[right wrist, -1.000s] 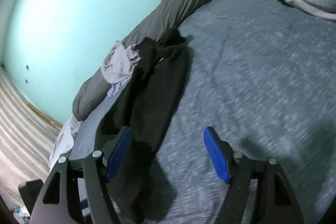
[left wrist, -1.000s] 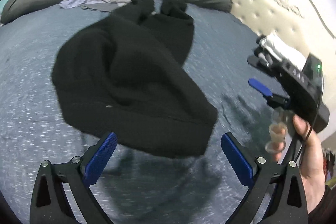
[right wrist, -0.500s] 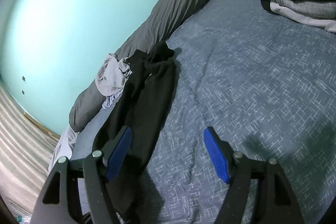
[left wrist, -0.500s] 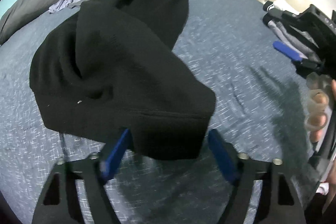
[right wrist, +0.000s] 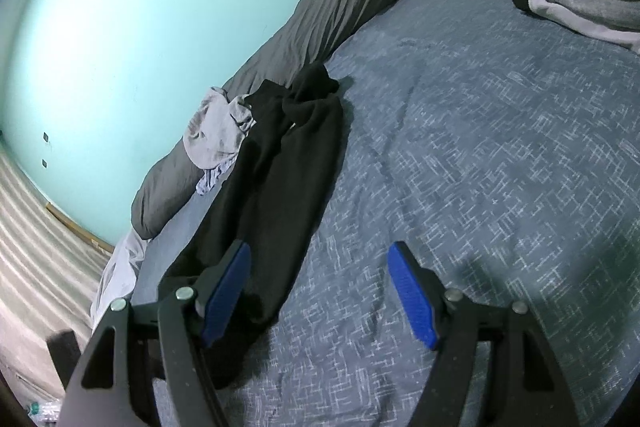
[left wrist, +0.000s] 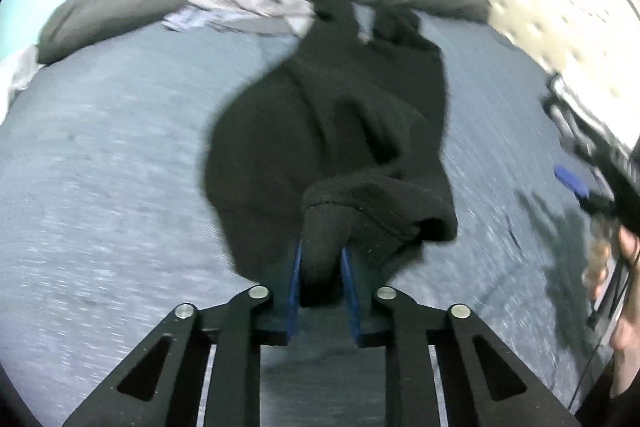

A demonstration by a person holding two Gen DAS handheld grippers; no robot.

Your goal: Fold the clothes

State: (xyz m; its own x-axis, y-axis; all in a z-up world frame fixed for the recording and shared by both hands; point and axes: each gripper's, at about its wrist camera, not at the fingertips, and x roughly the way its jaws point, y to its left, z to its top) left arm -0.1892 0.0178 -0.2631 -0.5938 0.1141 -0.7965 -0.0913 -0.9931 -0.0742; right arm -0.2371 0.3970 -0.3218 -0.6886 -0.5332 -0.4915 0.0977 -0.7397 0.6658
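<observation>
No readable text, labels, brands or numbers in either view.

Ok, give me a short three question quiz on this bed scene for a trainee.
1. True or false: the left gripper has black fabric between its closing jaws.
2. What lies between the right gripper's pads? A) bare bedspread B) a pillow C) a white shirt
3. Fill in: the black garment's far end lies beside a ___ garment.

Key: 1 true; 2 A; 3 grey.
</observation>
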